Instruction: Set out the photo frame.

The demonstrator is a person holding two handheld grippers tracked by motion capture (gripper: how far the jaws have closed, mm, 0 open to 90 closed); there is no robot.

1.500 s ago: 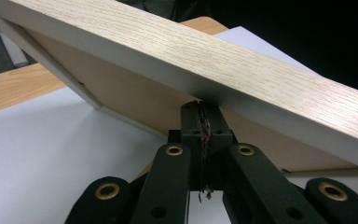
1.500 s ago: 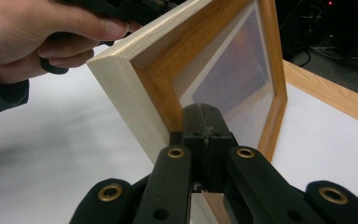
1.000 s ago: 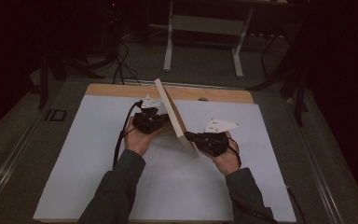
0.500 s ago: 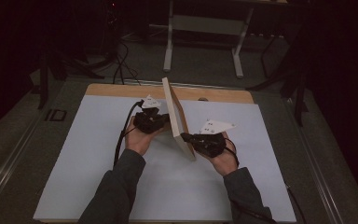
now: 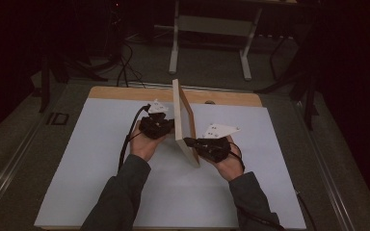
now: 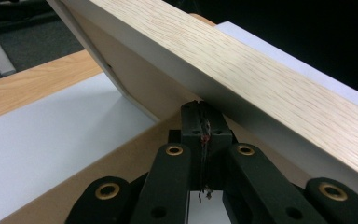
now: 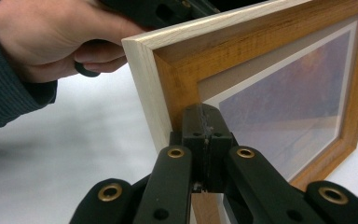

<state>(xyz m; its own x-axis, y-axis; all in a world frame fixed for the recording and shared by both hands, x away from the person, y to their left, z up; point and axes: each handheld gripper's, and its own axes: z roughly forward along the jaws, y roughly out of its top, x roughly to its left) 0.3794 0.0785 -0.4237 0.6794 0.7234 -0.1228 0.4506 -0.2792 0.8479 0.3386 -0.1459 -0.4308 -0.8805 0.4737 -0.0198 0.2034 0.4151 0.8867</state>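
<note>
Tilted a second ago, one wooden picture frame (image 5: 183, 120) now stands nearly upright on edge on the white table mat (image 5: 86, 159). Both jaw pairs are closed, empty: the left gripper (image 5: 166, 126) presses the frame's back, the right gripper (image 5: 189, 142) its front, each blocked from the other by the frame.

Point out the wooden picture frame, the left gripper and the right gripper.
wooden picture frame (image 5: 185, 115), high view, front face
left gripper (image 5: 169, 126), high view, shut jaw tips at the frame
right gripper (image 5: 189, 141), high view, shut jaw tips
</note>
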